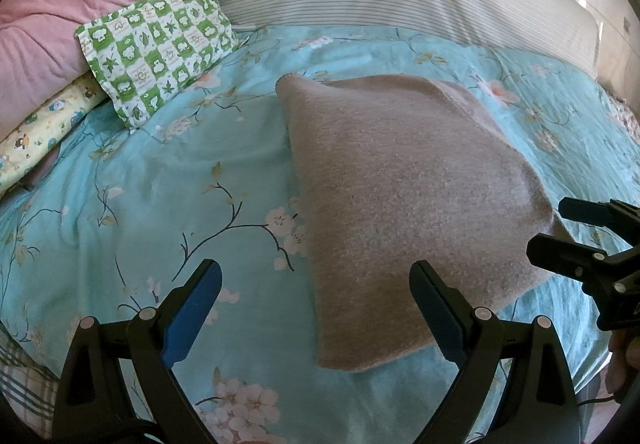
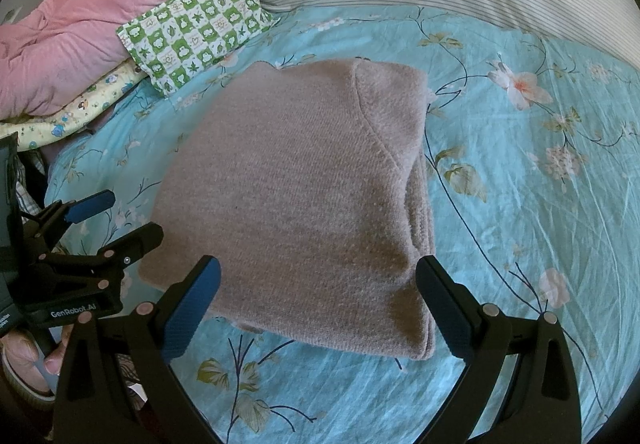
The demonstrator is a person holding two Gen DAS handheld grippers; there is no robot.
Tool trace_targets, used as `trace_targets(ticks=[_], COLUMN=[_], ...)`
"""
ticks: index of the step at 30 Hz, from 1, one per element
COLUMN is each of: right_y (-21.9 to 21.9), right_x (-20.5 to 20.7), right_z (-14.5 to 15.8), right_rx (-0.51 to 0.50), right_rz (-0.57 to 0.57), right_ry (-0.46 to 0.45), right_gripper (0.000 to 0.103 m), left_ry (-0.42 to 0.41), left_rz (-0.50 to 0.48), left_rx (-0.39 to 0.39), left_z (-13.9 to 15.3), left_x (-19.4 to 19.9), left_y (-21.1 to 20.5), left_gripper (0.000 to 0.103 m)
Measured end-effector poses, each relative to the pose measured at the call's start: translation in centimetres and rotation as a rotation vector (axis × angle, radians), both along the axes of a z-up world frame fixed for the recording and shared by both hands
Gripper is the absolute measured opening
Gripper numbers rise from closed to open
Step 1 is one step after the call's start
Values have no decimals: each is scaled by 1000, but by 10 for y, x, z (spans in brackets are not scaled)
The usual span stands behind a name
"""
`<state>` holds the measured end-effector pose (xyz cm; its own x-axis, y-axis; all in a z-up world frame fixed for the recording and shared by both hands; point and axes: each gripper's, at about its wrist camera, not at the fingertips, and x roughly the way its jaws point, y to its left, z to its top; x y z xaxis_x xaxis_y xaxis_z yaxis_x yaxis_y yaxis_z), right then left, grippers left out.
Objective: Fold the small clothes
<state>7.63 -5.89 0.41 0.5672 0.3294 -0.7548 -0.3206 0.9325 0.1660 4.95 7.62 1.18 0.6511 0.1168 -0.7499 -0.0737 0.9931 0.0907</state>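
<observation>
Sweater (image 2: 296, 200) sits on the bed (image 2: 520, 204), folded into a tidy block. Left gripper (image 1: 316, 308) and right gripper (image 2: 320, 304) hang wide open, empty; looks nearly done.

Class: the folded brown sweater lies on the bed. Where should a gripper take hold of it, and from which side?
Probably the near right corner of the sweater, coming in low from the front with the open right gripper: there the stacked layers show an exposed edge, lying flat on the floral sheet.
</observation>
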Motion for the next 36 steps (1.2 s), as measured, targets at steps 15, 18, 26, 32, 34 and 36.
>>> trace_targets(ticks=[15, 18, 26, 32, 34, 36], right_y=[0, -1, 0, -1, -1, -1], right_x=[0, 0, 0, 0, 0, 0], right_z=[0, 0, 0, 0, 0, 0], right_rx=[3, 2, 4, 4, 3, 4], right_rz=[0, 1, -1, 1, 2, 1], right_ry=[0, 0, 0, 0, 0, 0], right_gripper=[98, 98, 98, 98, 98, 98], left_ry=[2, 1, 2, 1, 1, 2], left_rz=[-3, -4, -6, -6, -7, -6], left_rx=[-6, -6, -6, -6, -6, -4], left_z=[0, 0, 0, 0, 0, 0], left_x=[1, 1, 1, 1, 1, 1], left_y=[-2, -2, -2, -2, -2, -2], left_gripper=[95, 95, 95, 95, 95, 95])
